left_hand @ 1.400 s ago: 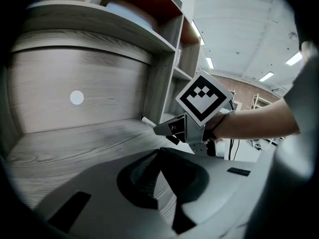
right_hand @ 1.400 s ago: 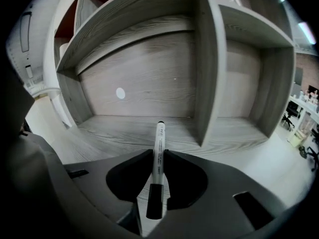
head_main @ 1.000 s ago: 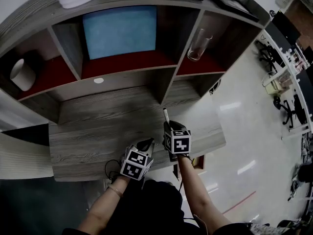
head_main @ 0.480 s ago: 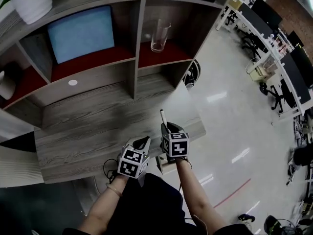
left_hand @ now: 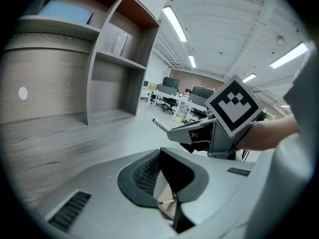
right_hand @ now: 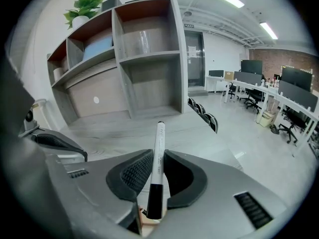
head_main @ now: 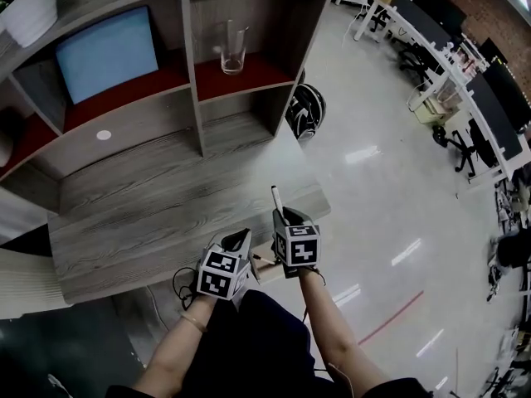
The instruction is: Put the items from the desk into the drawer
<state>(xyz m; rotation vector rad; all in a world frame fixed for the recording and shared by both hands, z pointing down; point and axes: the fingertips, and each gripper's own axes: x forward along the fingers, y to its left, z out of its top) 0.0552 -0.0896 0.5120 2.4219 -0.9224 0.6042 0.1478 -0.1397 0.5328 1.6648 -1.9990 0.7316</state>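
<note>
My right gripper [head_main: 282, 215] is shut on a white marker with a black cap [right_hand: 159, 142], which sticks out forward past the jaws. In the head view the marker [head_main: 275, 196] points over the front right corner of the grey wooden desk [head_main: 166, 197]. My left gripper [head_main: 243, 239] hangs just left of it at the desk's front edge, its pads [left_hand: 149, 171] closed together with nothing between them. In the left gripper view the right gripper [left_hand: 187, 131] and the marker tip [left_hand: 158, 124] show close by. A bit of pale wood shows below both pairs of jaws.
A shelf unit stands at the back of the desk with a clear glass [head_main: 231, 48], a blue panel [head_main: 108, 52] and a potted plant [right_hand: 87, 6] on top. A white disc [head_main: 104, 135] lies on the desk. A dark helmet-like object [head_main: 305, 110] sits on the floor; office desks and chairs [head_main: 465, 98] at right.
Both grippers have moved right along the desk's front edge, toward its right corner. The marker stays in the right gripper. The left gripper stays shut.
</note>
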